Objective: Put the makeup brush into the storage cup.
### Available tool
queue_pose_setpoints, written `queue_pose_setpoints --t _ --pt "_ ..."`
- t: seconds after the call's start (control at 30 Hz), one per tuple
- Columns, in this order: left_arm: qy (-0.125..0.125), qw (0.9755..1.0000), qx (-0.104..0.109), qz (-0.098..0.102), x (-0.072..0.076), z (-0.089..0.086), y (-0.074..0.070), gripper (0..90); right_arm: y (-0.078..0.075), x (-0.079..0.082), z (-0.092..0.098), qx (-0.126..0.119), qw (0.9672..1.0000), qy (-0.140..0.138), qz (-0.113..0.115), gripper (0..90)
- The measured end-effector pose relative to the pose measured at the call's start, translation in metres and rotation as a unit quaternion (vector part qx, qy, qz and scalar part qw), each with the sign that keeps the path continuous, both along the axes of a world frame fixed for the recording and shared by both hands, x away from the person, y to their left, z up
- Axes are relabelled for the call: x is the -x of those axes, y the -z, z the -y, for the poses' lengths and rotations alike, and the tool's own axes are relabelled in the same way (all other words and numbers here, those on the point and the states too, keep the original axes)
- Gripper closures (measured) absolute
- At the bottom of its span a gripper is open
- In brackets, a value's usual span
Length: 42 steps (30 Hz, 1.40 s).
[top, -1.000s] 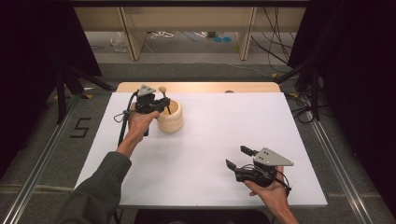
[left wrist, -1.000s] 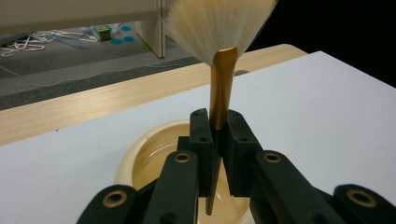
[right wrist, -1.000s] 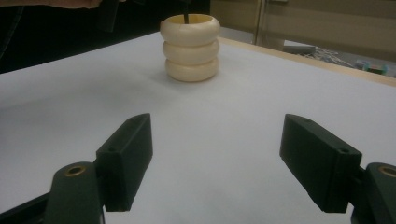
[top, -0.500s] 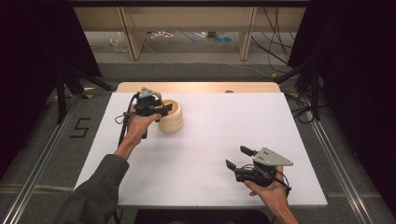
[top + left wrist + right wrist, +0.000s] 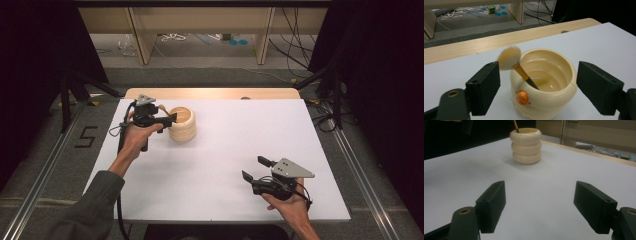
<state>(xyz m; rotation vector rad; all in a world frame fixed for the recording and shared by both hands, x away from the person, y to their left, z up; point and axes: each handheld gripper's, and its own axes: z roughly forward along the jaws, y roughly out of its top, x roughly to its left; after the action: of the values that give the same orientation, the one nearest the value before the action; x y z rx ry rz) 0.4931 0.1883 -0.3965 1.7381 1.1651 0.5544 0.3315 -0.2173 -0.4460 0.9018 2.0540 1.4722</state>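
left gripper view catches an orange knob (image 5: 522, 96) and unreadable reddish lettering on the cream pot (image 5: 544, 85), brush (image 5: 512, 60) inside; high view shows a floor "5" (image 5: 86, 137). both grippers released.

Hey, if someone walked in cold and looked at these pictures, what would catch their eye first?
Probably the cream ribbed pot at the far left of the white table, with a fluffy brush leaning out of it, bristles up. The left gripper sits right at the pot with its jaws open on either side. The right gripper is open too, near the front right over bare table.
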Motion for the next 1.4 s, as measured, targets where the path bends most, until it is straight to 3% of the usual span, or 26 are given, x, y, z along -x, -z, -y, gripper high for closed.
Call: queue_pose_setpoints --t 0.07,0.23,0.27,0.3,0.4,0.47,0.5,0.57,0.77,0.87,0.93,0.97,1.0,1.07,1.1,1.13,1.23,1.4 --pt "-0.002 1.0000 0.004 0.000 0.002 -0.002 0.000 18.0 0.001 0.000 0.000 -0.004 1.0000 -0.002 -0.009 26.7" --pt "-0.001 0.9998 0.015 0.009 0.015 -0.009 0.001 16.6 0.000 0.000 0.000 -0.001 1.0000 0.001 -0.003 26.7" --pt "-0.003 0.9994 0.028 0.019 0.021 -0.012 0.000 16.6 0.000 0.001 -0.001 -0.002 1.0000 0.001 -0.009 26.7" --pt "0.000 0.9993 0.028 0.023 0.024 -0.013 0.000 16.6 0.001 0.000 -0.001 -0.002 1.0000 0.000 -0.007 26.7" --pt "0.003 0.9992 0.028 0.029 0.030 -0.013 0.000 16.6 0.001 -0.001 0.000 -0.001 1.0000 0.001 0.001 26.6" --pt "0.008 0.9988 0.032 0.035 0.036 -0.012 0.000 16.5 0.000 0.001 -0.001 -0.002 1.0000 0.003 -0.009 26.6" --pt "0.012 0.9984 0.038 0.040 0.042 -0.010 0.001 16.5 0.000 0.000 0.000 0.000 1.0000 0.002 0.001 26.7" --pt "0.017 0.9982 0.040 0.041 0.048 -0.008 0.003 16.3 0.000 0.001 0.000 -0.003 0.9999 0.002 -0.009 26.6" --pt "0.022 0.9969 0.055 0.051 0.062 -0.005 0.006 15.9 0.000 0.000 0.000 -0.002 1.0000 0.001 0.002 26.5" --pt "0.022 0.9967 0.055 0.056 0.066 -0.005 0.007 15.9 -0.001 0.001 -0.001 -0.012 0.9999 0.001 -0.006 26.6" --pt "0.023 0.9966 0.057 0.056 0.068 -0.006 0.008 15.9 -0.001 0.000 0.000 -0.005 1.0000 0.003 0.007 26.6" --pt "0.021 0.9964 0.058 0.058 0.070 -0.007 0.008 15.9 -0.001 0.001 0.000 -0.008 1.0000 0.002 -0.005 26.5" --pt "0.021 0.9964 0.058 0.058 0.070 -0.007 0.008 15.9 0.000 -0.001 0.000 -0.008 0.9999 0.001 0.009 26.5" --pt "0.021 0.9960 0.060 0.062 0.072 -0.007 0.008 15.9 0.000 -0.001 0.000 -0.008 0.9999 0.001 0.009 26.6" --pt "0.021 0.9961 0.059 0.063 0.075 -0.006 0.009 15.9 -0.001 0.001 -0.002 -0.013 0.9999 -0.001 -0.006 26.6" --pt "0.021 0.9961 0.059 0.063 0.075 -0.006 0.009 15.9 -0.002 0.001 -0.001 -0.009 0.9999 0.005 -0.002 26.5" --pt "0.030 0.9960 0.059 0.061 0.083 -0.002 0.012 15.9 -0.002 0.000 -0.001 -0.008 0.9999 0.001 0.008 26.4" --pt "0.045 0.9957 0.053 0.061 0.095 0.004 0.017 16.0 -0.004 0.002 -0.001 -0.010 0.9999 -0.002 -0.001 26.2"
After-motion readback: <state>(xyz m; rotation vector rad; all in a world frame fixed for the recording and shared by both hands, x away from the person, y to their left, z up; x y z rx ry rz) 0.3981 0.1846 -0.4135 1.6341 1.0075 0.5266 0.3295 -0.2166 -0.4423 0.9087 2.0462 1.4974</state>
